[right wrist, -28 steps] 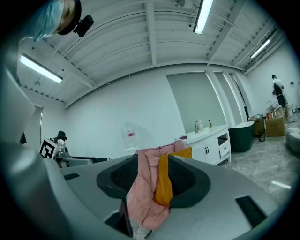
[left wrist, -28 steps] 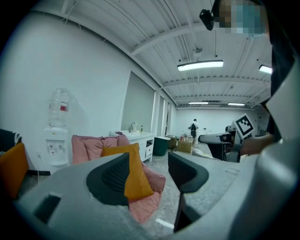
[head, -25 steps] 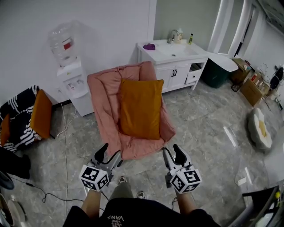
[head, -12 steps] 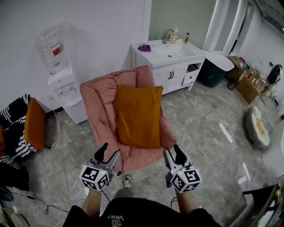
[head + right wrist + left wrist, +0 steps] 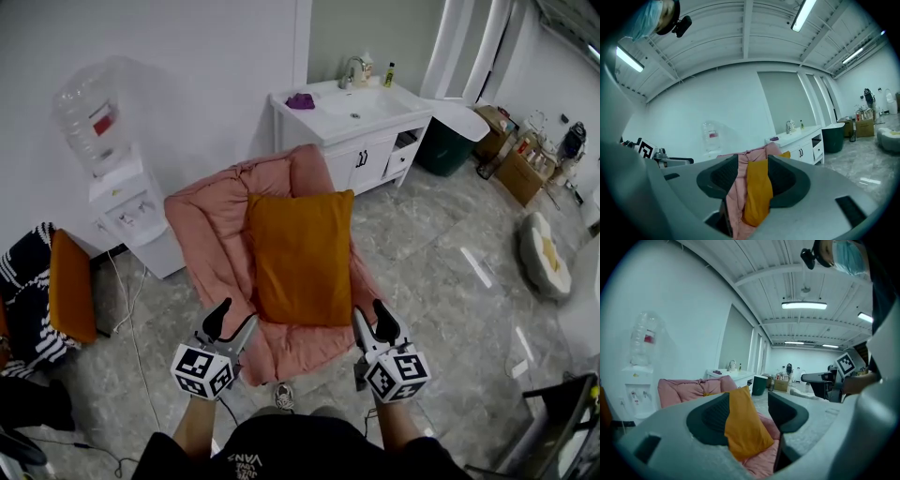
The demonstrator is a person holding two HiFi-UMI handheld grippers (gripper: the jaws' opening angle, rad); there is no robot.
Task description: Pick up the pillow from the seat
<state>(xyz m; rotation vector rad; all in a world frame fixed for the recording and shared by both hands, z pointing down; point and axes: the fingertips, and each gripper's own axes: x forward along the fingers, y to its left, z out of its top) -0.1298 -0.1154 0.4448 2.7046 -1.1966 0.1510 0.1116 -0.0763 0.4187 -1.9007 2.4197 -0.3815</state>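
Note:
An orange pillow leans upright against the back of a pink padded seat. My left gripper is open and empty, just short of the seat's front left edge. At the front right edge my right gripper is also open and empty. In the left gripper view the pillow shows in the gap of the left gripper, some way beyond it, on the seat. The right gripper view frames the pillow and the seat inside the gap of the right gripper.
A water dispenser stands left of the seat, and a white sink cabinet behind it. A striped chair with an orange cushion is at far left. A cable runs over the floor. A dark bin and a pet bed lie right.
The person has stepped closer to the seat. Both grippers now reach its front edge, and the pillow stands nearer to them. The jaws have stayed as they were.

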